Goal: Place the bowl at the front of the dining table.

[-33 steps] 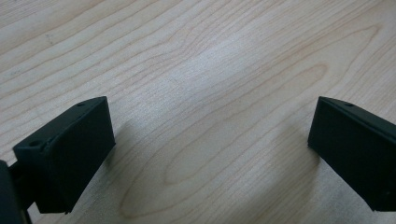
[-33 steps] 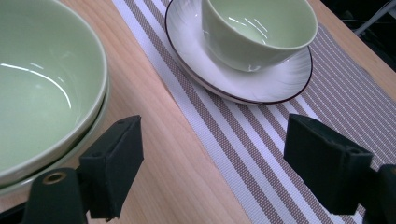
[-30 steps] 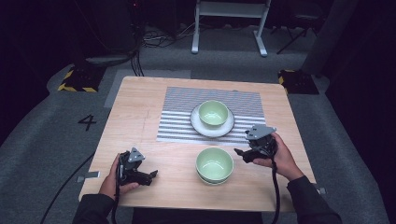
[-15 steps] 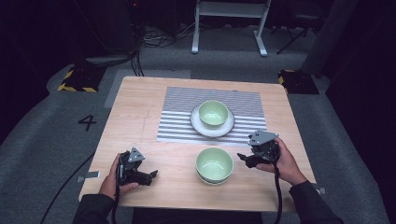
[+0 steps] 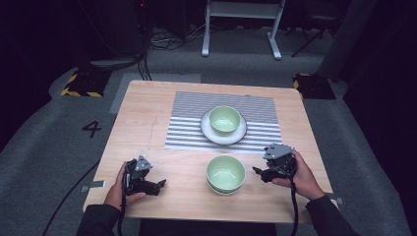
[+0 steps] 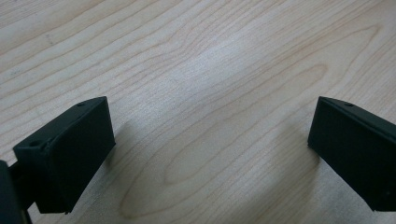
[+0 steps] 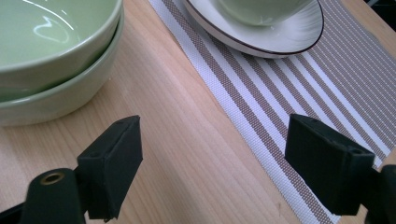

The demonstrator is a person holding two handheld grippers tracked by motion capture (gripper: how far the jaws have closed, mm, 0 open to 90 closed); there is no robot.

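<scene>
Near the tabletop's front-left corner, the left gripper (image 5: 158, 184) is held low over bare wood, jaws spread wide and empty. Two stacked green bowls (image 5: 225, 174) are seen near the front edge, a third bowl (image 5: 224, 118) on a plate (image 5: 209, 131) on the striped mat (image 5: 187, 129). The right gripper (image 5: 259, 172) is held just beside the stack, jaws wide apart, nothing between them.
</scene>
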